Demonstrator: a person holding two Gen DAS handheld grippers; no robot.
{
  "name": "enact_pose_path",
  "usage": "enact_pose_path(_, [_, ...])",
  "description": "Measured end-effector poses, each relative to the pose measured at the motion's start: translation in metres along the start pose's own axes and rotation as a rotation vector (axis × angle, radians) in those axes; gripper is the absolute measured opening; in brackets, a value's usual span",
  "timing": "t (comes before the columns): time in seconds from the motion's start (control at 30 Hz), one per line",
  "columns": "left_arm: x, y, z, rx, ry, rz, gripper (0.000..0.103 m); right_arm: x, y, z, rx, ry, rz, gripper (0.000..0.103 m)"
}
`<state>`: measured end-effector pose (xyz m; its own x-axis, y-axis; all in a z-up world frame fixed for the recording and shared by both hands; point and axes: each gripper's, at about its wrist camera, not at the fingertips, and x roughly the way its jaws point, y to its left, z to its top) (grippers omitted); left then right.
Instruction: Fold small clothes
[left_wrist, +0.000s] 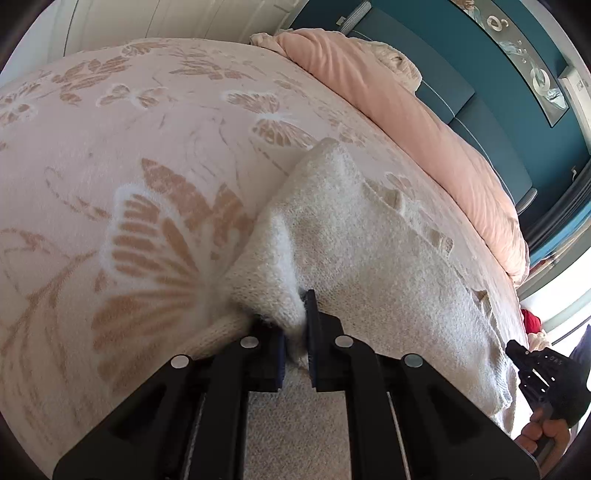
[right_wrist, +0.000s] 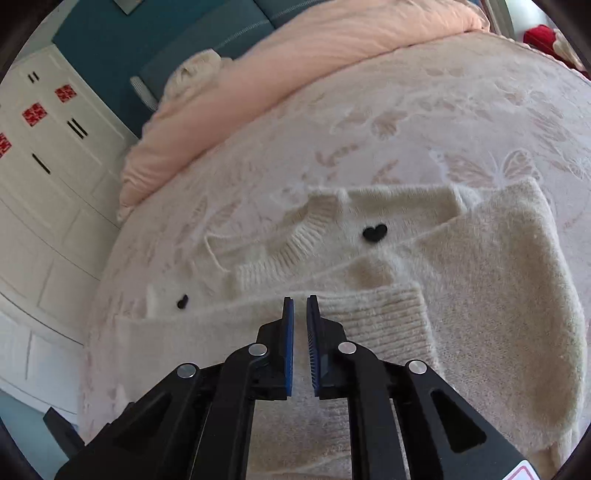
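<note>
The fluffy cream knitted sweater (right_wrist: 461, 266) lies lengthwise across the butterfly-patterned pink bedspread (left_wrist: 110, 147), pinched by the left gripper (left_wrist: 295, 325); the right gripper (right_wrist: 300, 306) hovers, narrowly parted.

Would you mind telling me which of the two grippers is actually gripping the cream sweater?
The left gripper: a pinch of the cream sweater is bunched between its fingers. The right gripper hovers above the knit, nothing in its narrow gap.

Teal wall (left_wrist: 524, 110), white wardrobe (right_wrist: 48, 192), butterfly-print bed (left_wrist: 110, 155).
</note>
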<state>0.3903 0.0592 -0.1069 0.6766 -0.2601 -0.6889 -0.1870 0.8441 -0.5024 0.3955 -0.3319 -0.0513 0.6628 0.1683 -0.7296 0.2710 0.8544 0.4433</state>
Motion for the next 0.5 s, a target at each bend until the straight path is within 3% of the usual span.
enact_pose_path(0.03, [0.0,0.0,-0.001,0.001,-0.005,-0.002,0.009,0.011,-0.002,-0.004,-0.047,0.036,-0.077,0.007])
enact_pose_path(0.07, [0.0,0.0,-0.001,0.002,-0.007,-0.003,0.009,0.03,-0.008,-0.01,-0.081,0.123,-0.132,0.0])
enact_pose_path(0.13, [-0.001,0.001,0.0,0.0,-0.002,-0.007,0.009,0.019,-0.018,-0.009,-0.053,0.084,-0.084,0.0])
enact_pose_path(0.2, [-0.008,0.0,0.003,0.012,0.02,-0.012,0.01,-0.013,-0.024,-0.004,0.054,0.057,-0.051,0.012])
enact_pose_path(0.23, [-0.015,0.0,0.004,0.034,0.036,-0.009,0.012,-0.034,-0.027,-0.006,0.07,0.024,-0.012,0.012])
enact_pose_path(0.27, [-0.026,0.001,0.005,0.051,0.05,-0.008,0.018,-0.06,-0.03,-0.012,0.063,-0.01,0.004,0.015])
enact_pose_path(0.33, [-0.058,0.011,0.0,0.077,0.064,-0.026,0.038,-0.107,-0.042,-0.034,0.021,-0.048,-0.044,0.039])
enact_pose_path(0.37, [-0.076,0.018,-0.004,0.085,0.068,-0.025,0.052,-0.131,-0.053,-0.051,0.006,-0.06,-0.084,0.056])
enact_pose_path(0.4, [-0.097,0.029,-0.009,0.089,0.07,-0.019,0.059,-0.154,-0.066,-0.071,-0.002,-0.063,-0.115,0.06])
enact_pose_path(0.5, [-0.148,0.066,-0.031,0.083,0.11,0.012,0.07,-0.211,-0.106,-0.141,-0.016,-0.009,-0.222,0.062])
